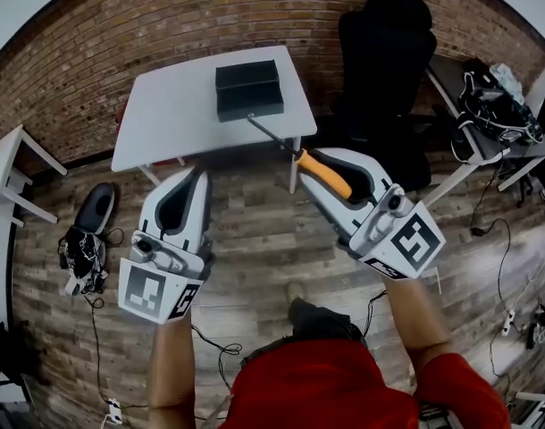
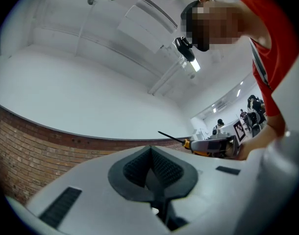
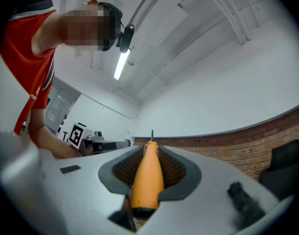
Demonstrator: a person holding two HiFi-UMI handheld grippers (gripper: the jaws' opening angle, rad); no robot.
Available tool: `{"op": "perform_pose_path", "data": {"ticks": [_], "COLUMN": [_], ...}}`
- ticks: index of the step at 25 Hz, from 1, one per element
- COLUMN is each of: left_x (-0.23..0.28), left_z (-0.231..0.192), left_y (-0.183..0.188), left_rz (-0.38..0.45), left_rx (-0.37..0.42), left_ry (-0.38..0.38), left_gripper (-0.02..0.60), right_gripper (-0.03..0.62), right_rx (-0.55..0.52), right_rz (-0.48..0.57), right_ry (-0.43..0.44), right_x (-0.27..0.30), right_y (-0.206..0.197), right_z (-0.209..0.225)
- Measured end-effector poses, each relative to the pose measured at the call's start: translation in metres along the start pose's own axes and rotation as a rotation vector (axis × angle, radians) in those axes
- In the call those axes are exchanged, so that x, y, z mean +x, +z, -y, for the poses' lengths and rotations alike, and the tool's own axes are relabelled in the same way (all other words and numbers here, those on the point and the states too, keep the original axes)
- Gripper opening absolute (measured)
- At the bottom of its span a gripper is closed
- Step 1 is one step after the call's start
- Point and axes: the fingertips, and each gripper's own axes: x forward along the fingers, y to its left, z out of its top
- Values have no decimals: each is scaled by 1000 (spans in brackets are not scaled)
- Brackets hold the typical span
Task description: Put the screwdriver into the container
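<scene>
Screwdriver [image 1: 326, 175] is clamped in my right tool [image 1: 313, 164], tip at the edge of the container [image 1: 248, 88]. My left tool [image 1: 194, 180] is clenched, empty.

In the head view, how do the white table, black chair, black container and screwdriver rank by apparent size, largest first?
1. white table and black chair: they cover similar areas, so I do not rank them.
2. black container.
3. screwdriver: long but thin, and nearer the camera, so unsure.
</scene>
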Motion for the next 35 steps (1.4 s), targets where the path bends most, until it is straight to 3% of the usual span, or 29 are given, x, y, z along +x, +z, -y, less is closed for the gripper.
{"op": "perform_pose_path", "data": {"ticks": [5,10,15,24,35], "left_x": [80,106,158,163,214], "left_z": [-39,-53,-86,-100,-185], "left_y": [-32,-45,-70,-76,-115], "left_rz": [-15,-18,-49,-49,-70], "left_rx": [-2,8,10,50,78], "left_ry": [39,65,89,97,62], "left_gripper": [11,11,11,11,11], "right_gripper": [106,106,106,106,106], "right_rx": [18,15,34,21,16], "right_rz": [-3,-3,6,7,-19], "right_ry": [31,56,67,88,78], "right_x": [28,40,69,80,161], "right_y": [-30,-42,-59,-69,-110], "right_z": [87,119,183,190,245]}}
